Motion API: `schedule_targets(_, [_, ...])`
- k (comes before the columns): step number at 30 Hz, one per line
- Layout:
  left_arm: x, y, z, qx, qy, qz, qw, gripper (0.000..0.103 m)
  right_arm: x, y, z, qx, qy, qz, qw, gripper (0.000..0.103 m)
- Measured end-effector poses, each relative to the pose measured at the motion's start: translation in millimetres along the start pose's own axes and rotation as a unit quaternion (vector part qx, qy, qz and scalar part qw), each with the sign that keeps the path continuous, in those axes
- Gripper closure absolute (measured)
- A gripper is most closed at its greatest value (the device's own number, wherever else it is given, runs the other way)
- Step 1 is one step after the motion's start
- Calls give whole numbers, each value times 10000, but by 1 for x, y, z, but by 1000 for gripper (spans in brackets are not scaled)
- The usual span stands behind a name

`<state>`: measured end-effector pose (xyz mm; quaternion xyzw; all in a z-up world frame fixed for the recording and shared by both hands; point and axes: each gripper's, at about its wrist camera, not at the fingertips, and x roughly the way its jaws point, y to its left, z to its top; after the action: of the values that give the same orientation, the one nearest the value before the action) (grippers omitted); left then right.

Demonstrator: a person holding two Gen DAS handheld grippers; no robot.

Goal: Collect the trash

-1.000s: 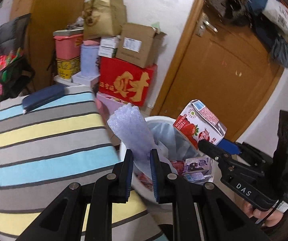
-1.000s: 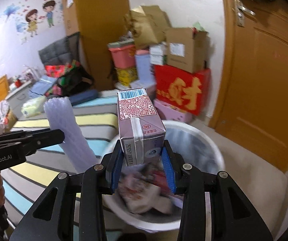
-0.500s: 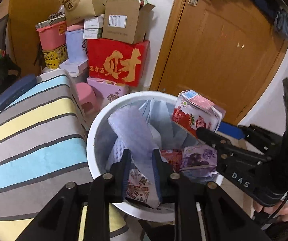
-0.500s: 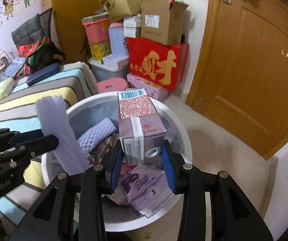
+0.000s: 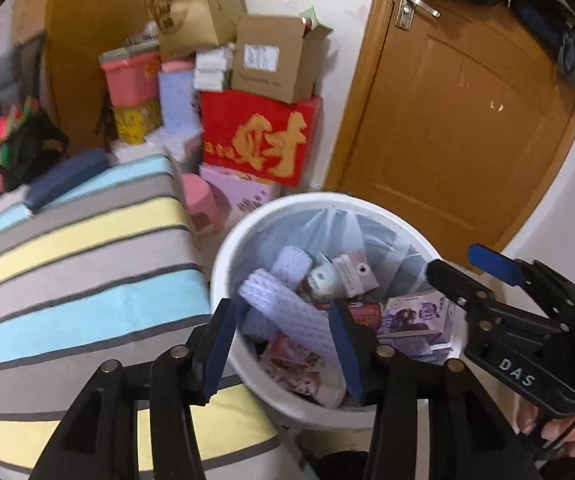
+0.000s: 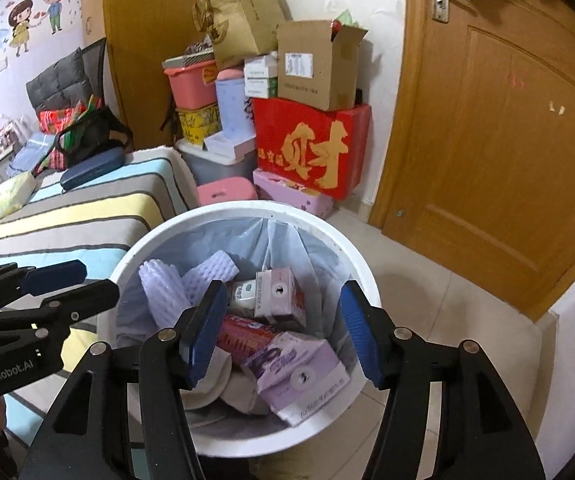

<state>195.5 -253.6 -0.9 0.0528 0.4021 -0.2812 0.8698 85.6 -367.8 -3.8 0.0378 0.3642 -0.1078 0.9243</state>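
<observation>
White bin point(image 6: 361, 276); two foam nets point(image 6: 163, 292); two grippers point(image 6: 283, 328), jaws spread

Black jaws, blue pads point(image 6: 203, 332), silver screws.

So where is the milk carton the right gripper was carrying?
The milk carton now lies inside the white trash bin, near its middle, beside a small white bottle and above a purple carton; the right gripper hangs open over it.

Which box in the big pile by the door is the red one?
The red box with big gold writing, under the open brown cardboard box. The others are pink, brown, yellow or pale.
</observation>
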Motion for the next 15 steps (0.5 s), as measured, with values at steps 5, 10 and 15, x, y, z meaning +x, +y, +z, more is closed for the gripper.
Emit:
schedule_targets(5, [-30,-1,-14,21,-314,276,9991,52,-20,7,-12,156,-227,100,9996,43])
schedule_targets(10, [-62,-1,-38,28,-622,666,9958,49,-40,13,-27,346,-411,242,9983,43])
schedule_targets(15, [-92,1,-60,-56,-908,888,9919,49,-58,23,-38,323,-680,266,9968,43])
